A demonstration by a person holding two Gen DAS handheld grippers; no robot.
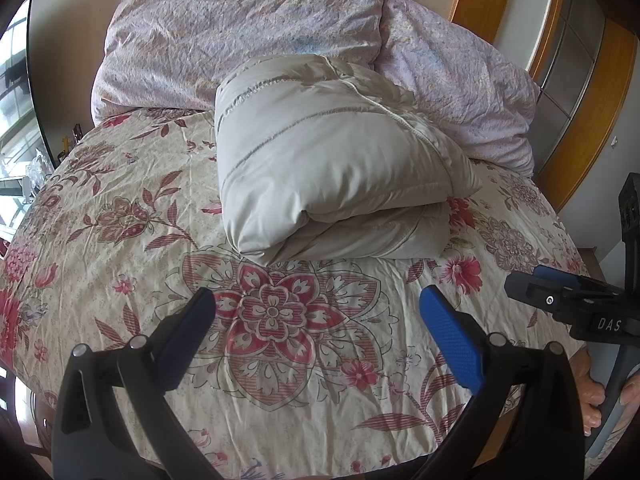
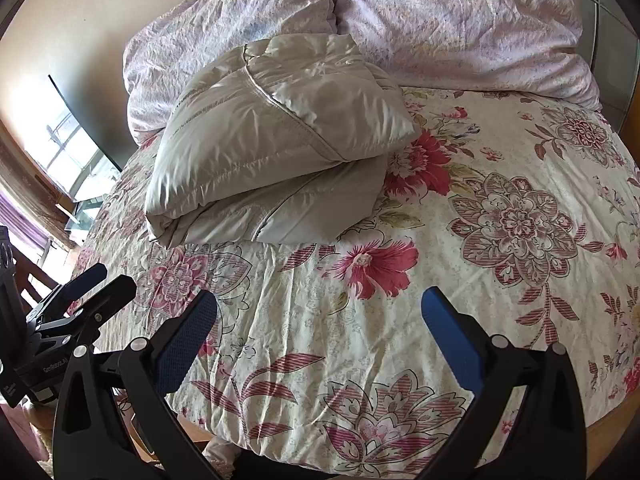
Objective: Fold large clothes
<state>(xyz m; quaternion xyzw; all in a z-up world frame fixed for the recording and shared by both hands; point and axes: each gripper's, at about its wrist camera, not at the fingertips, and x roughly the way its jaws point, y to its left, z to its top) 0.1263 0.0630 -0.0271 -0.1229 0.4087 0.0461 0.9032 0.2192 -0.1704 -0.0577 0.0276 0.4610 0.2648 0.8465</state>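
Note:
A beige padded jacket [image 1: 332, 168] lies folded into a thick bundle on the floral bed cover [image 1: 132, 224], near the pillows. It also shows in the right wrist view [image 2: 272, 148]. My left gripper [image 1: 318, 300] is open and empty, above the cover in front of the bundle. My right gripper [image 2: 320, 300] is open and empty, nearer the bed's front edge, with the bundle ahead to its left. The right gripper shows at the right edge of the left wrist view [image 1: 560, 292]; the left gripper shows at the left edge of the right wrist view [image 2: 92, 284].
Two pink pillows [image 1: 240, 36] [image 1: 460, 92] lean at the bed's head, right behind the bundle. A wooden wardrobe [image 1: 576, 60] stands to the right of the bed. A window [image 2: 68, 148] is on the left. The bed's front edge [image 2: 320, 440] is close below the grippers.

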